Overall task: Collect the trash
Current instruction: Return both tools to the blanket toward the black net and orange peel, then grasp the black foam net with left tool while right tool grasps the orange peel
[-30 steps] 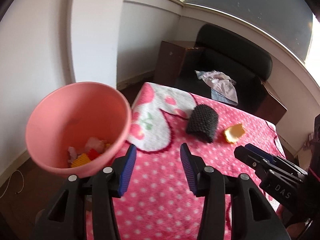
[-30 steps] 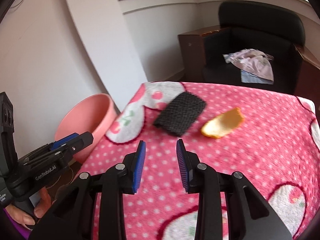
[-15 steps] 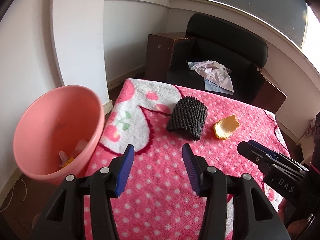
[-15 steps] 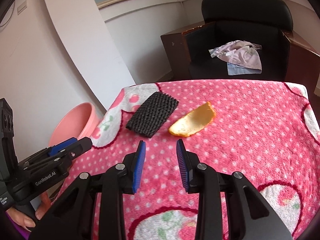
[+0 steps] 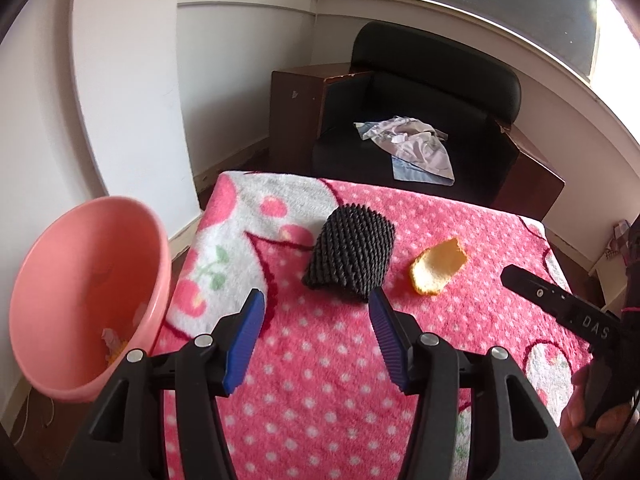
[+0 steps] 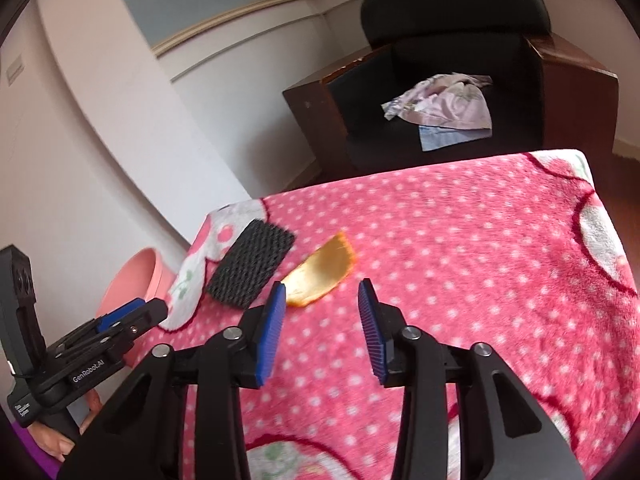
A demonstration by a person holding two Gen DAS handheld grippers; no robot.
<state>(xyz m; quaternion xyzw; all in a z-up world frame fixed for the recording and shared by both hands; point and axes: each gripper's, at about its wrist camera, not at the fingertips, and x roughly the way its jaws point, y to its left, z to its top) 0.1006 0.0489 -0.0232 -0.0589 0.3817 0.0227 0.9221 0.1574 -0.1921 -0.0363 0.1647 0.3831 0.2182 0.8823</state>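
Note:
A black knobbly foam piece (image 5: 350,258) and an orange peel (image 5: 438,266) lie on the pink dotted blanket (image 5: 328,360). A pink bin (image 5: 86,296) with scraps inside stands off the table's left edge. My left gripper (image 5: 316,338) is open and empty, just short of the foam piece. My right gripper (image 6: 320,334) is open and empty, just short of the peel (image 6: 320,276), with the foam piece (image 6: 250,270) to its left. The pink bin (image 6: 132,280) shows at the left. Each gripper shows in the other's view.
A black armchair (image 5: 420,120) with crumpled cloth (image 5: 408,148) stands beyond the table's far edge, between brown wooden side panels (image 5: 296,108). White walls (image 5: 120,80) close in on the left. The blanket (image 6: 460,260) stretches to the right.
Both grippers moved forward over the blanket toward the foam piece and peel. The right gripper's jaws opened wider. The bin slid to the left of both views.

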